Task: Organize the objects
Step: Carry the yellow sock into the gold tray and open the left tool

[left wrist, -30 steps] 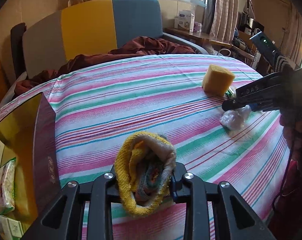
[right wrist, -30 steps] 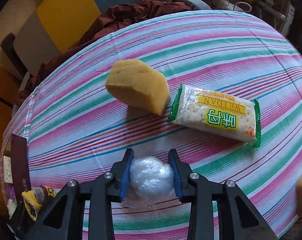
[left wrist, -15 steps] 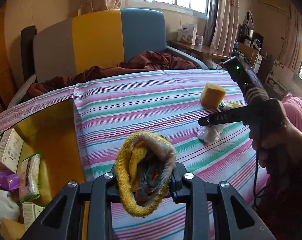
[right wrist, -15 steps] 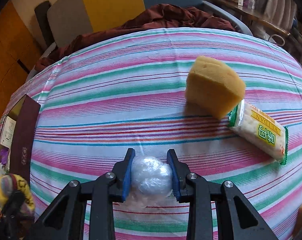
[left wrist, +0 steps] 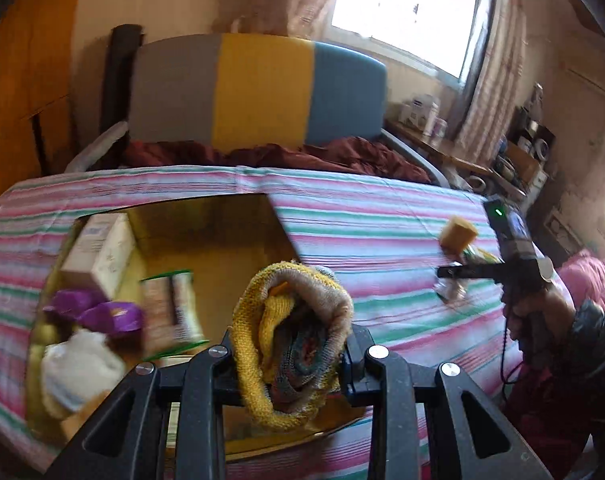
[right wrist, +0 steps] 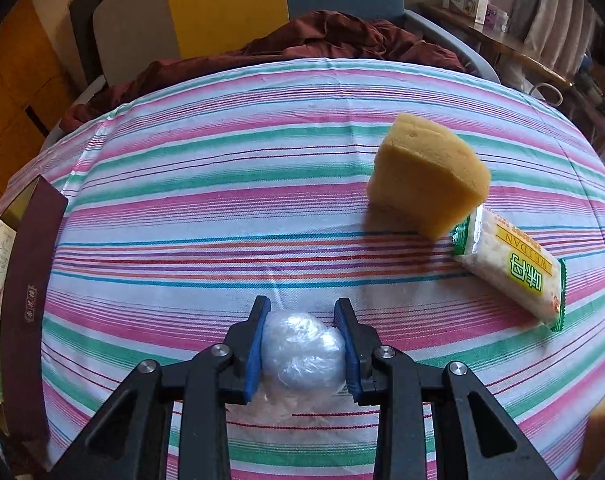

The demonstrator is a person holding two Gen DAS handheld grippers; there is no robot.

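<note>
On the striped cloth: one yellow sponge (right wrist: 426, 178), one cracker packet (right wrist: 510, 264) and one plastic-wrapped ball (right wrist: 302, 354). One knitted bundle (left wrist: 292, 344) shows at lower centre. One open box (left wrist: 206, 216) sits at left, its blurred contents uncountable.

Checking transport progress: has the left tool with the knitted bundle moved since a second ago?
Yes. The left tool, shut on the knitted bundle, has swung leftward, from over striped cloth to above the open box.

Lived-in home room. Striped tablecloth (right wrist: 262, 152) covers the worktop; behind it a grey/yellow/blue sofa (left wrist: 258, 92) with a crumpled maroon blanket (right wrist: 322, 40). Curtained window (left wrist: 406, 8) above the sofa, cluttered side desk (left wrist: 454, 152) to its right.
</note>
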